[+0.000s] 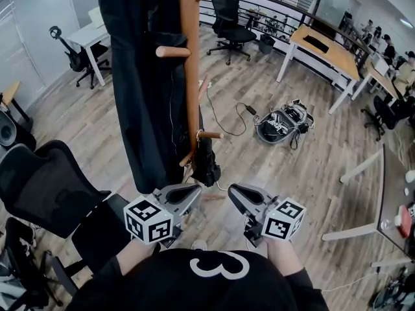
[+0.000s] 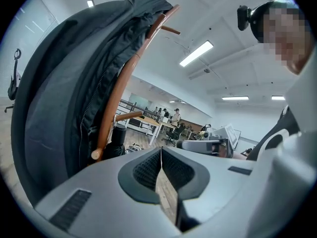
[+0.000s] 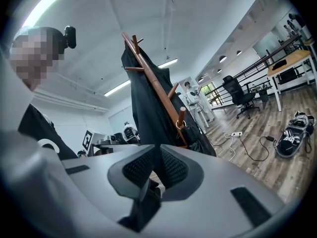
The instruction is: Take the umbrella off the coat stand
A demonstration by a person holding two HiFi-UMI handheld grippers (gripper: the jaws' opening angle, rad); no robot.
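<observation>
Two grey plastic grippers sit low in the head view, each carrying a cube of black-and-white square markers. The left gripper (image 2: 161,155) has its ribbed dark pads pressed together at the tips, with nothing between them. The right gripper (image 3: 159,152) is likewise closed and empty, its textured pads meeting along a straight seam.

Just above both tips, at the centre of the head view, hangs the umbrella (image 1: 206,164). It is a folded black fabric bundle, apparently slung by a loop from a short rounded peg (image 1: 209,135), though the loop is hard to make out. That peg belongs to the coat stand (image 1: 190,63), a smooth reddish-brown wooden pole running to the top of the frame. A long matt black coat (image 1: 142,96) drapes down its left side.

At lower left stands a black mesh-backed office chair (image 1: 45,186). On the pale plank floor (image 1: 272,167) to the right lie a grey and black bag (image 1: 283,123) and a thin looping cable (image 1: 227,118).
</observation>
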